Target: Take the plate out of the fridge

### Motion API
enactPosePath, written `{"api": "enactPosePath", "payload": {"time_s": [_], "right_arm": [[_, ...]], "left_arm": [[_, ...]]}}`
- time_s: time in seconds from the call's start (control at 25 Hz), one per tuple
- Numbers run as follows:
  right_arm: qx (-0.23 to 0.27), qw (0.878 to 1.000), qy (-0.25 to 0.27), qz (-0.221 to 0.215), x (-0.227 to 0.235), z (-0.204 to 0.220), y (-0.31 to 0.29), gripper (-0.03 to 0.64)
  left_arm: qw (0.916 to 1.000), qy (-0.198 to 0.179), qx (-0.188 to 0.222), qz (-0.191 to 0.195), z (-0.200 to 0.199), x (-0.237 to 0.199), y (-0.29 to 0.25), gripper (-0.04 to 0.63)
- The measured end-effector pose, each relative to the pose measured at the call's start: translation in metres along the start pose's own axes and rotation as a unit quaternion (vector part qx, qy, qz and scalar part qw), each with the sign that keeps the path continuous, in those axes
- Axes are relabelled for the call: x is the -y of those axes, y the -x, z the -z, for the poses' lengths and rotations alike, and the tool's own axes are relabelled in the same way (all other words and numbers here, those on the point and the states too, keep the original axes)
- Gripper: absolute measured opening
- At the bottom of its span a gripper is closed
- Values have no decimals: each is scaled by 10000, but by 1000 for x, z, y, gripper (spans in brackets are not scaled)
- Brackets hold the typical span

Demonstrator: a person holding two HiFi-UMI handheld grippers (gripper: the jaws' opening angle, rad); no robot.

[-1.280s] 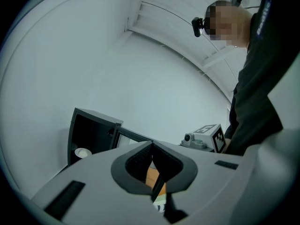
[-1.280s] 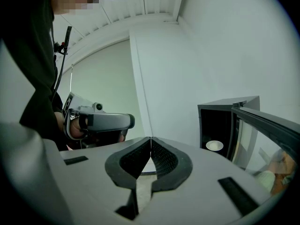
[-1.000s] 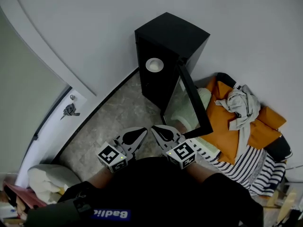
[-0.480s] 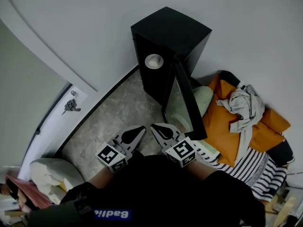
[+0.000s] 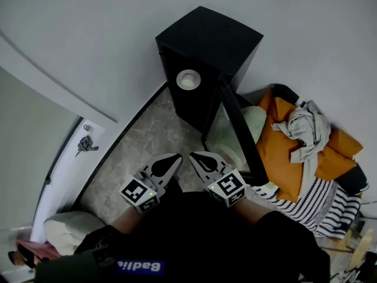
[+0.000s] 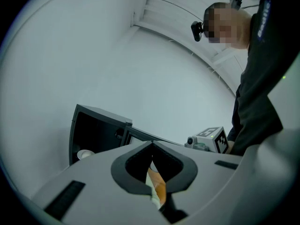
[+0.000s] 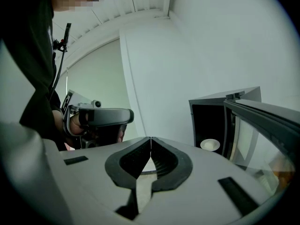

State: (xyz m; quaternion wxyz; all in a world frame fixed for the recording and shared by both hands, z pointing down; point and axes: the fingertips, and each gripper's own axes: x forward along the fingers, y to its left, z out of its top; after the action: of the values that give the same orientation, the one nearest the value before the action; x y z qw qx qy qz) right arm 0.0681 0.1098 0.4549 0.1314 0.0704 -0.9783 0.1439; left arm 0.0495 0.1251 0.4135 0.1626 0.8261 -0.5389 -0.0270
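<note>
Against the far white wall (image 5: 88, 34): small black fridge (image 5: 206, 37), its glass-paned door (image 5: 238, 128) swung wide open toward the near right. Low inside the dark cabinet, close to the open front: round white plate (image 5: 188, 79), lying flat, touched by neither tool.

At the near edge, just ahead of a dark-sleeved person: left gripper (image 5: 178, 156) and right gripper (image 5: 192, 155) side by side over pale marbled floor (image 5: 138, 146), tips angled toward each other and almost meeting, both pointed at the fridge yet well apart from it. Left jaws pressed together, nothing pinched between them. Right jaws likewise pressed together, meeting in a thin line, nothing held. Square-marked cube at the back of each, nearest the person.

Seen along the left jaws: fridge off to the left, plate showing pale at the bottom of the opening, the other tool's cube just to the right. Seen along the right jaws: fridge off to the right, plate low in the opening beside the door's edge, the left tool in a hand at the left.

Right of the open door, heaped on the ground: orange cushions (image 5: 283, 158), crumpled grey garment (image 5: 306, 128) on top, pale green pillow (image 5: 256, 119) just beside the door, black-and-white striped cloth (image 5: 312, 208) nearer.
</note>
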Motion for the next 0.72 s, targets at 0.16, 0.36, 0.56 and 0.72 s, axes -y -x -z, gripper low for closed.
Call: {"api": "enactPosePath", "payload": {"time_s": [0.16, 0.36, 0.56, 0.72], "right_arm": [[-48, 9997, 5, 247, 11, -10, -36, 11], [-30, 9976, -152, 679, 31, -25, -80, 11], [-54, 9960, -166, 876, 38, -44, -121, 12], [-62, 9948, -139, 1004, 38, -56, -151, 12]], "left_arm": [[9997, -38, -38, 249, -12, -43, -5, 6], [9986, -119, -68, 505, -31, -94, -11, 6], [9971, -208, -193, 709, -49, -134, -9, 6], [9952, -226, -64, 950, -64, -159, -3, 8]]}}
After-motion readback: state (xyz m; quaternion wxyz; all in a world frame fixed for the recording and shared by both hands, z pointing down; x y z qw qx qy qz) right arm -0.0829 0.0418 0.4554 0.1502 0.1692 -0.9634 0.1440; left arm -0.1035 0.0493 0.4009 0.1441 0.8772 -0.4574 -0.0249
